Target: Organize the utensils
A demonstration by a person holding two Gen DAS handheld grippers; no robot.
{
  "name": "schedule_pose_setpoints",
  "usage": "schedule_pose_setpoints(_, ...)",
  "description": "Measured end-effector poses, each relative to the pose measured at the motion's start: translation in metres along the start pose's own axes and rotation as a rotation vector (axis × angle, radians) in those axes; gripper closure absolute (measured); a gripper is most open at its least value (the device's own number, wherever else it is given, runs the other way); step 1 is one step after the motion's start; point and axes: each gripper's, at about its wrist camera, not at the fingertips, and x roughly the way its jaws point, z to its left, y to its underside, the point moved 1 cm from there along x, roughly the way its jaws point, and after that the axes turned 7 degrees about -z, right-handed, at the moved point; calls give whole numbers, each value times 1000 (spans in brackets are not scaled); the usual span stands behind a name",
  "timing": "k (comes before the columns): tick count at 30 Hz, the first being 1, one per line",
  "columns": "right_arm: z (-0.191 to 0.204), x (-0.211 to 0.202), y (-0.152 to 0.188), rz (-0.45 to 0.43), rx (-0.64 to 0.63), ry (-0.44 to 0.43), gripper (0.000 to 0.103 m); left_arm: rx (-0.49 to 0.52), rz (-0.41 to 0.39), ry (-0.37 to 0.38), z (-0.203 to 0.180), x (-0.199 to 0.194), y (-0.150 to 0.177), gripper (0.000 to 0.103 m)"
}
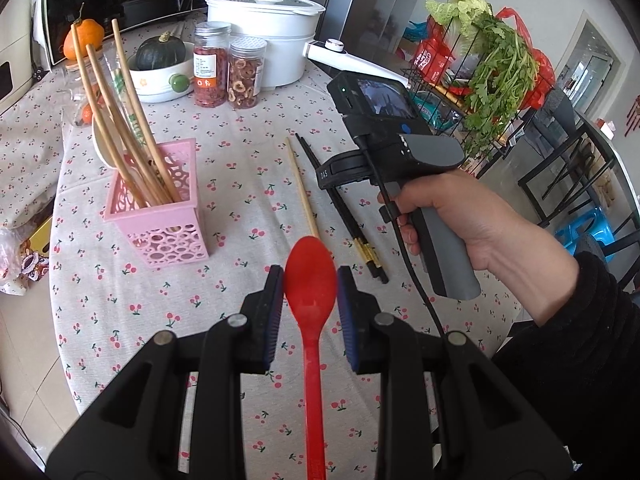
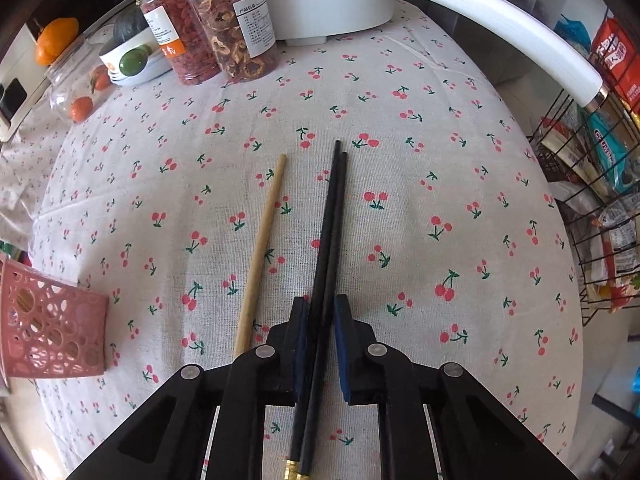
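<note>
At nine o'clock in the left wrist view, the pink perforated utensil holder stands on the cherry-print tablecloth, bamboo chopsticks leaning in it. At six o'clock the left gripper clamps a red plastic spoon by its bowl. A single bamboo chopstick lies at center. Toward three o'clock, the right gripper has narrowed onto the pair of black chopsticks, pads touching them.
</note>
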Motion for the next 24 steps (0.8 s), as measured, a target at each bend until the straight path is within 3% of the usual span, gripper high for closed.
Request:
schedule_pose_setpoints(5,1,-19,7,-32,9,-72,91,-11,-20,-8,7,-5,-3,75)
schedule_pose_setpoints(15,14,-114,30,-231,-20,-187,91,-46,-124,-33,21,-28,-16,75)
schedule_pose_setpoints(24,27,-166,39,-364,-42,-260,92,-68,-238,-52,30,-49,-28,75)
